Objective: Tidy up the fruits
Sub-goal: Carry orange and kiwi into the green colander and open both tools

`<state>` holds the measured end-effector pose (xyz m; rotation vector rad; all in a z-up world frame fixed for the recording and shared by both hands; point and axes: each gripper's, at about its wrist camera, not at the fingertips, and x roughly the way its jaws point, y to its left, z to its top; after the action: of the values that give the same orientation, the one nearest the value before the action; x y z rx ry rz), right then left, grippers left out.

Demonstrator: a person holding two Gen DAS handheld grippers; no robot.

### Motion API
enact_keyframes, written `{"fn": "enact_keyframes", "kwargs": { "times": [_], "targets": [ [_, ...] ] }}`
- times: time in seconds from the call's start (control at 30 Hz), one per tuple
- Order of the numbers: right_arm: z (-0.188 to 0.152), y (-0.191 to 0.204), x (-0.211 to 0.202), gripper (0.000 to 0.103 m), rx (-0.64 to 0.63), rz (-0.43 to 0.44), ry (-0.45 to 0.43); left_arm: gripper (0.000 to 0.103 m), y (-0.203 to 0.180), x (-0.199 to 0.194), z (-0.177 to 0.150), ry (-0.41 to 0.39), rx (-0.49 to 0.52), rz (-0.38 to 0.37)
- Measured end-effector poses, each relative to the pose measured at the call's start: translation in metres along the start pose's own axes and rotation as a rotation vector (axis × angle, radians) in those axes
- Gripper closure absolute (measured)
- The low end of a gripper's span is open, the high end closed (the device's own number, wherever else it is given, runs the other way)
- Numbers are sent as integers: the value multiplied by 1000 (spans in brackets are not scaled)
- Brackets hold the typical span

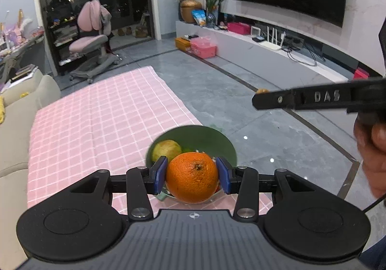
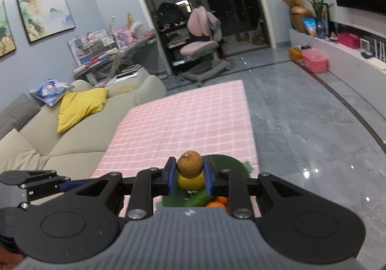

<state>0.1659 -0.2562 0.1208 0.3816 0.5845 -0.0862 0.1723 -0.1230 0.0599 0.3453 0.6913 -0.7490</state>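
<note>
We hold a fruit in each gripper above the green bowl (image 1: 224, 142) at the near end of a table spread with a pink checked cloth (image 1: 96, 115). The left gripper (image 1: 192, 174) has its blue pads pressed against both sides of an orange (image 1: 192, 177), stem scar facing us, poised over the bowl, where a yellow-green fruit (image 1: 166, 150) already lies against the far left wall. The right gripper (image 2: 189, 172) is clamped on a small brown round fruit (image 2: 189, 163), likely a kiwi or similar, though the view is too soft to be sure; beneath it the right wrist view shows a yellow fruit (image 2: 190, 182) and small oranges (image 2: 218, 200) on the green of the bowl. In the left wrist view the right gripper's arm reaches across, well apart from the orange. The bowl sits close to the table's right edge, beside the grey tiled floor (image 1: 241, 101). From here we judge the risks plain: the orange is round and held only at its widest part, so a loose squeeze could let it slip; released from any height, either fruit could bounce off those already inside and roll to the floor; two grippers lowering together over one small bowl could knock each other or tip it.
</note>
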Motion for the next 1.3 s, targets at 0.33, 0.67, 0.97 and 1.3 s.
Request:
{"fn": "enact_keyframes", "kwargs": {
  "times": [0.33, 0.67, 0.97, 1.3],
  "targets": [
    [-15, -30, 70, 83, 6, -52, 161, 53, -9, 83, -9, 107, 33, -21],
    [-35, -37, 150, 83, -1, -76, 284, 53, -6, 145, -24, 198, 50, -29],
    [-45, -43, 191, 82, -5, -104, 353, 53, -5, 161, -29, 229, 33, -37],
    [-39, -43, 188, 58, 1, -121, 325, 19, -3, 152, -20, 219, 7, -21]
  ]
}}
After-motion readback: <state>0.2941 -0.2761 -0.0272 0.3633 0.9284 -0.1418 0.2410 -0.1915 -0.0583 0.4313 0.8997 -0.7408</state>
